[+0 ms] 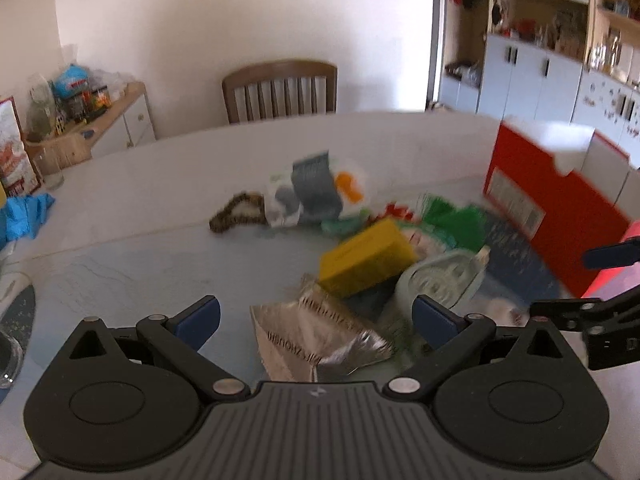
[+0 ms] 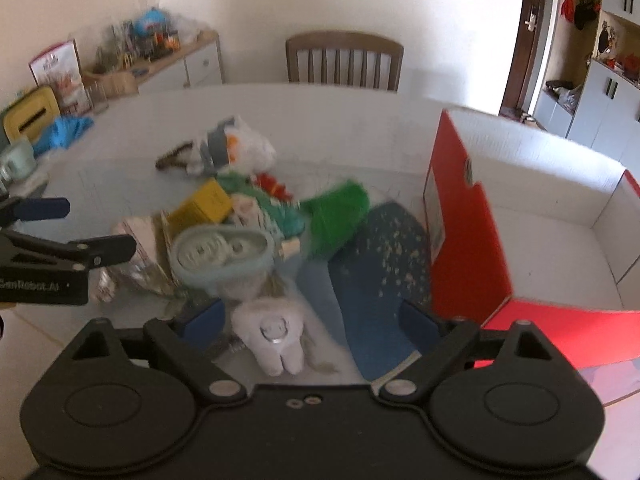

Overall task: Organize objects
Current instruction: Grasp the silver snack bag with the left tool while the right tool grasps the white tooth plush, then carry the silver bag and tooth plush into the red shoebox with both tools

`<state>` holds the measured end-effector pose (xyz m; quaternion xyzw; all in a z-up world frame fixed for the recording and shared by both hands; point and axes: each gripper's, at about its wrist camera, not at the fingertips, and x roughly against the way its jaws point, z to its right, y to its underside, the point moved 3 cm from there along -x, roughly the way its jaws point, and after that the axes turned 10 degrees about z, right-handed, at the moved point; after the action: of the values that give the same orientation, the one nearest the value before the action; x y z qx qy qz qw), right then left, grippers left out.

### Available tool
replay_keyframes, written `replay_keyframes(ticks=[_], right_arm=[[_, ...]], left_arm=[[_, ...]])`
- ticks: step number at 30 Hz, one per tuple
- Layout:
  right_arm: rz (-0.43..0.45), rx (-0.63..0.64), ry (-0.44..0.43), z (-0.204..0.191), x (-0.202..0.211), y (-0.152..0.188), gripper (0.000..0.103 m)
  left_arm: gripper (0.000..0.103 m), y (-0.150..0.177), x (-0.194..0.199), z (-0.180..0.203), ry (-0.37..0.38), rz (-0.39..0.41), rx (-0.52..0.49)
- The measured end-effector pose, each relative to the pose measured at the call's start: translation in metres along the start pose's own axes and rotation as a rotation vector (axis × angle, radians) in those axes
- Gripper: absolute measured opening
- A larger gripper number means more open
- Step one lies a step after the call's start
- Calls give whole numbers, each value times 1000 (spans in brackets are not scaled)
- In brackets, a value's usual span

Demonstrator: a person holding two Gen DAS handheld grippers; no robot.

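Clutter pile [image 2: 224, 216] mid-table [image 2: 340, 120], box [image 2: 472, 240] right, chair [image 2: 344, 60] behind.

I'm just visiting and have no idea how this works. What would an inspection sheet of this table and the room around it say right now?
Surface: pale table, a blue speckled mat lying on it.
Job's things: jumbled pile with a yellow box, foil packet, green bristly item, pale green oval case, white plush toy; open red box with nothing seen inside.
Clutter: blue cloth and a glass at the table's far left.
Grippers: left gripper open above the foil packet; right gripper open, the plush toy between its fingers, no contact seen.
Cables: nothing seen.
Surroundings: wooden chair, crowded sideboard, white cupboards.
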<state>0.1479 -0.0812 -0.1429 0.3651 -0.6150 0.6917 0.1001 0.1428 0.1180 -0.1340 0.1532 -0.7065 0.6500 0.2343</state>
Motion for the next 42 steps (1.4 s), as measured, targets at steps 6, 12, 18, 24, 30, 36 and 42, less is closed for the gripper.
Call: replay_keyframes(ticks=[6, 12, 18, 24, 30, 36, 42], right_arm=[[-56, 5, -14, -1, -17, 9, 83], [-94, 16, -45, -6, -29, 13, 74], [-120, 9, -73, -8, -37, 15, 58], [-124, 7, -92, -10, -37, 14, 46], [-114, 0, -94, -11, -34, 13, 41], [-101, -21, -101, -7, -26, 10, 40], [-81, -48, -103, -3, -13, 4, 40]], left_arm=[[102, 12, -23, -7, -16, -53, -10], [98, 20, -34, -7, -8, -93, -40], [92, 21, -34, -6, 9, -92, -49], [75, 21, -34, -7, 27, -95, -40], [65, 20, -32, -11, 36, -93, -9], [58, 19, -28, -12, 39, -105, 0], [58, 13, -15, -16, 24, -117, 20]])
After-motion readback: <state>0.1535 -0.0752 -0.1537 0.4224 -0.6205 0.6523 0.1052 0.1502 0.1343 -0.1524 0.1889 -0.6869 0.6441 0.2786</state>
